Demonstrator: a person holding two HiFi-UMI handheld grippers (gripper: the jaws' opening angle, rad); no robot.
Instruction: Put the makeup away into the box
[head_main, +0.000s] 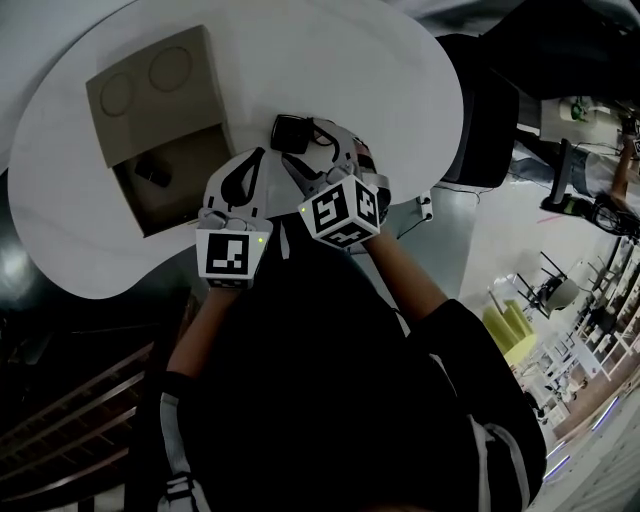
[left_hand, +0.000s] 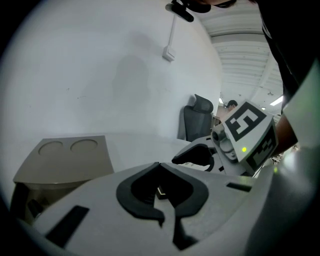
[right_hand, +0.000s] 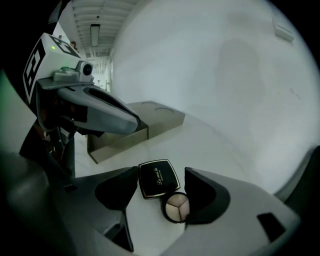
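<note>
My head camera looks steeply down on the white table (head_main: 350, 60) from well above, on the open-compartment side of the box (head_main: 160, 95). The camera on the left gripper (left_hand: 159, 167) sits low and close beside the box, facing across its lid. The one on the right gripper (right_hand: 161, 171) sits farther from the box, tilted down, near the tabletop. All three views share the box, and each gripper view catches the other gripper.
</note>
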